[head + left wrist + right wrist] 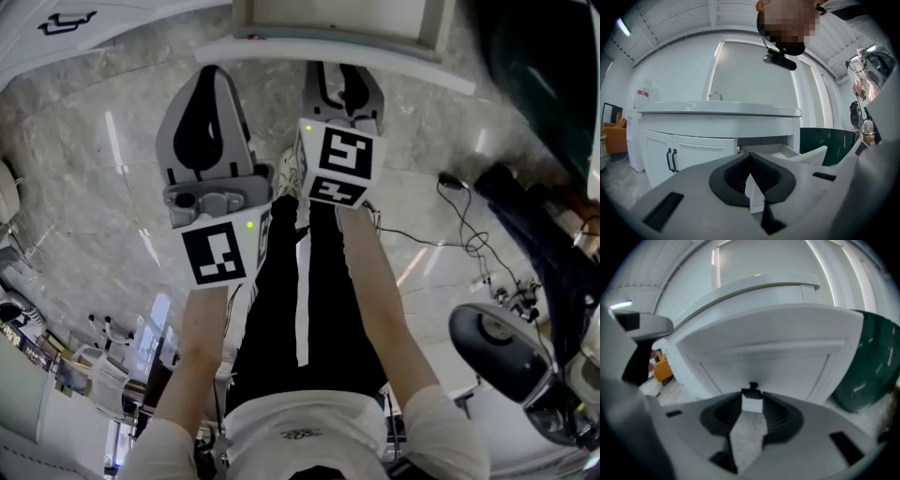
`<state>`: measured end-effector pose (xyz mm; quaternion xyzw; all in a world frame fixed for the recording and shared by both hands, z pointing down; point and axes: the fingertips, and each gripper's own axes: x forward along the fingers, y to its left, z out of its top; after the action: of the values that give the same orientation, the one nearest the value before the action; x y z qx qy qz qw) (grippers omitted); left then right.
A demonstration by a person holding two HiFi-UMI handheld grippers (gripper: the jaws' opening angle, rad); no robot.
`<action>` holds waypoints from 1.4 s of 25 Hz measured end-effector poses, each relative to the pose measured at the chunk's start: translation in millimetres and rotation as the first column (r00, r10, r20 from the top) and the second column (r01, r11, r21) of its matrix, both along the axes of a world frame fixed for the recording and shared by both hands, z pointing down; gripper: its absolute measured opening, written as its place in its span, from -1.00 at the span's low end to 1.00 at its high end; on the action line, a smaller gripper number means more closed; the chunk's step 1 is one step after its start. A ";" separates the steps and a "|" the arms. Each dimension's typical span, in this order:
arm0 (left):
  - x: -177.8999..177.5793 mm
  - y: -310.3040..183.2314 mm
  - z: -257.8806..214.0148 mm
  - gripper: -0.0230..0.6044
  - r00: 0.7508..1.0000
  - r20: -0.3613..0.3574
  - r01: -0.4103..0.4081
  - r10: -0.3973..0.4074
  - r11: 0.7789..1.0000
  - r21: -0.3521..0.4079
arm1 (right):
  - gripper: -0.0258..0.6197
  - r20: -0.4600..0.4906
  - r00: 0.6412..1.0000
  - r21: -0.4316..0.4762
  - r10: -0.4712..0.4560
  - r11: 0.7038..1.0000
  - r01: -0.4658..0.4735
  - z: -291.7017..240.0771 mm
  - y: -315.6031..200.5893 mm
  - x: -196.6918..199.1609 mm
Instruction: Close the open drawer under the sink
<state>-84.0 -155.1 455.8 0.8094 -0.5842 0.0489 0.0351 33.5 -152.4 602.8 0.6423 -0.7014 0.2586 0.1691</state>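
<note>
The white vanity (717, 108) carries a sink with a faucet (715, 95). Its drawer (806, 154) stands pulled out at the right, under the counter. In the right gripper view the drawer front (773, 352) fills the picture, and its small black handle (752, 389) sits right at my fingertips. My right gripper (752, 398) is open, with floor showing through the gap between its jaws and nothing pressed between the pads. In the head view it (342, 75) points at the drawer's front edge (281, 52). My left gripper (751, 155) is shut on nothing and hangs back to the left (212, 75).
Two cabinet doors with black handles (671, 160) are left of the drawer. A dark green tub (872, 366) stands close on the right. Cables (469, 234) and a round black-and-white device (497, 347) lie on the marble floor at the right. My legs (300, 309) are below the grippers.
</note>
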 end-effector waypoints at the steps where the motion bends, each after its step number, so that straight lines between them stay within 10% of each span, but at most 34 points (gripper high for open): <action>1: 0.0 0.5 1.3 -0.86 1.000 0.000 0.000 0.000 1.000 -0.003 | -0.44 -0.002 1.000 0.004 0.001 1.000 -0.001 -0.5 -0.6 -0.3; 35: -10.7 -20.2 -5.4 -0.86 1.000 0.014 0.015 -0.015 1.000 0.003 | -0.49 -0.095 0.995 0.091 0.023 0.996 -0.014 -34.6 -0.9 -0.8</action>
<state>-94.6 -175.4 450.4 0.8047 -0.5905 0.0534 0.0305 32.7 -153.2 568.2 0.6674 -0.6976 0.1970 0.1708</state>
